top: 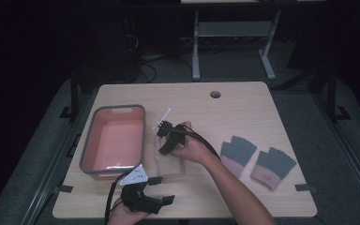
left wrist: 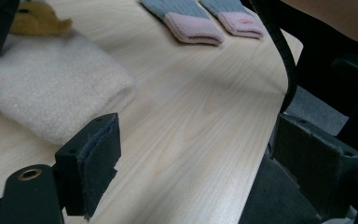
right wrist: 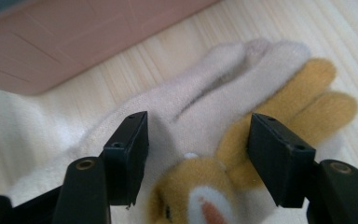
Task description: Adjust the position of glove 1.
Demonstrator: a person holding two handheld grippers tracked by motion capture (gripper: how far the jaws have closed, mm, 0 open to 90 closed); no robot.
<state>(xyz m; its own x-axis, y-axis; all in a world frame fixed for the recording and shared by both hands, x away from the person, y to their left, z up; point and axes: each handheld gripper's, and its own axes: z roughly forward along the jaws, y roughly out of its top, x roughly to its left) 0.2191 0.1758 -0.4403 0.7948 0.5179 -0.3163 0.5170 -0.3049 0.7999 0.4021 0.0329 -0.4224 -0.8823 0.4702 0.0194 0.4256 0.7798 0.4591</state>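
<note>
thing: cream mitten (right wrist: 205, 107) with yellow plush animal, frame centre on tabletop (top: 243, 108), beside pink bin (top: 115, 140) | handling: probably soft, light; grasp at cuff | right gripper (right wrist: 198, 154) jaws open above it | left gripper (left wrist: 205, 163) jaws open, empty | count: one mitten, two grey-pink gloves (top: 255, 159), one bin

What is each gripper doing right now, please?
Left gripper: open, empty, above the table.
Right gripper: open, jaws astride the cream glove, not gripping.
</note>
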